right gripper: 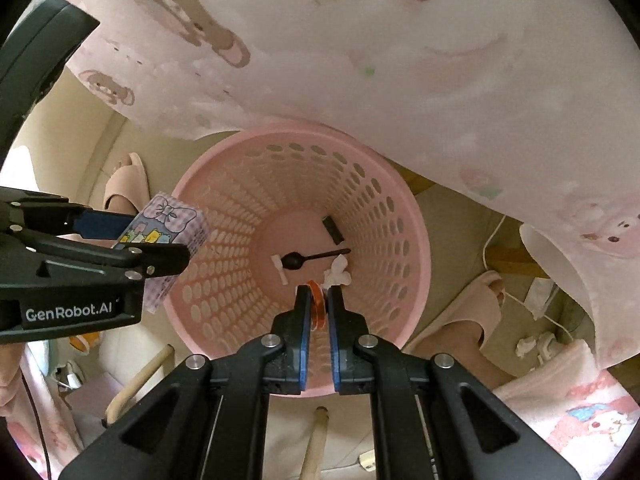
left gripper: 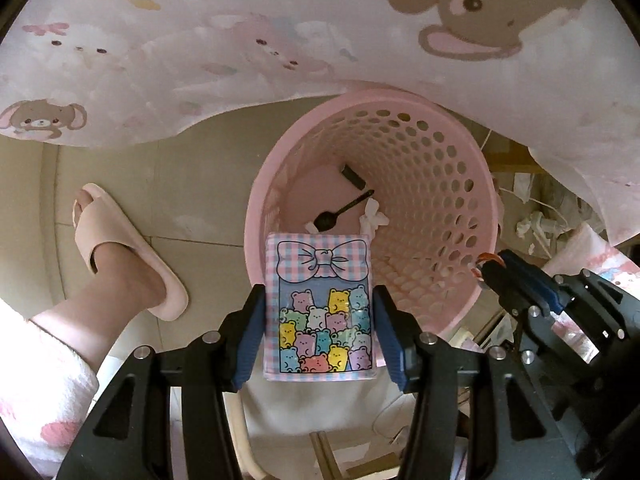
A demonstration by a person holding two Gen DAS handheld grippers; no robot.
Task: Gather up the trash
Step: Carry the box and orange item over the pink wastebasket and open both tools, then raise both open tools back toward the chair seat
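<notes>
- Left wrist view: the left gripper [left gripper: 320, 300] pinches a checked tissue pack [left gripper: 320, 304] printed with a bow and coloured bears, one blue pad on each long side. The pack stands upright between the fingers, its upper end over the near rim of the pink perforated basket [left gripper: 440, 152].
- On the basket floor lie a black spoon [left gripper: 340, 211], a small black strip [left gripper: 354, 177] and a crumpled white scrap [left gripper: 373, 216].
- At the right edge the right gripper [left gripper: 486, 268] reaches over the basket's rim, with something orange at its tip.
- A foot in a pale slipper [left gripper: 120, 248] stands on the tiled floor left of the basket; a pink cartoon-print cloth [left gripper: 240, 40] hangs above.
- Right wrist view: the right gripper [right gripper: 319, 292] is pressed nearly together on a thin orange ring-shaped piece [right gripper: 317, 304], held edge-on between the pads directly above the basket [right gripper: 400, 216] opening.
- The left gripper [right gripper: 160, 240] comes in from the left, its pack [right gripper: 168, 220] at the basket's left rim.
</notes>
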